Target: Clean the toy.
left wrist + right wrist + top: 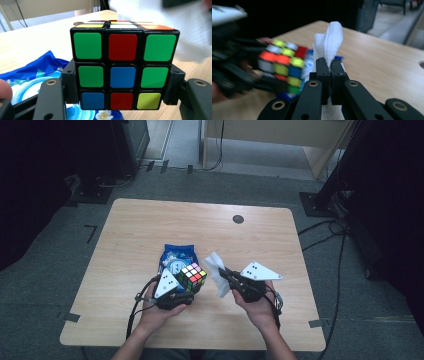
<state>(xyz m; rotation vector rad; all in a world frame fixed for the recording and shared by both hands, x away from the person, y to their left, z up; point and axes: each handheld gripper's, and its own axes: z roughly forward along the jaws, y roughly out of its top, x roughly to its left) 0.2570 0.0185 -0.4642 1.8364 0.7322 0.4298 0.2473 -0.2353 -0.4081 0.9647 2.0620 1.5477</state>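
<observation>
Now left gripper (186, 287) fingers clamp puzzle cube (192, 276); right gripper (226, 272) fingers pinch white cloth (216, 270), just right of cube, above worktop (130, 245).

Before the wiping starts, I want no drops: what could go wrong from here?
The left claw grips the puzzle cube only by its lower layers, so a push from the cloth could twist or tip it out. The right claw pinches the white cloth by a thin fold, which may slip free.
</observation>
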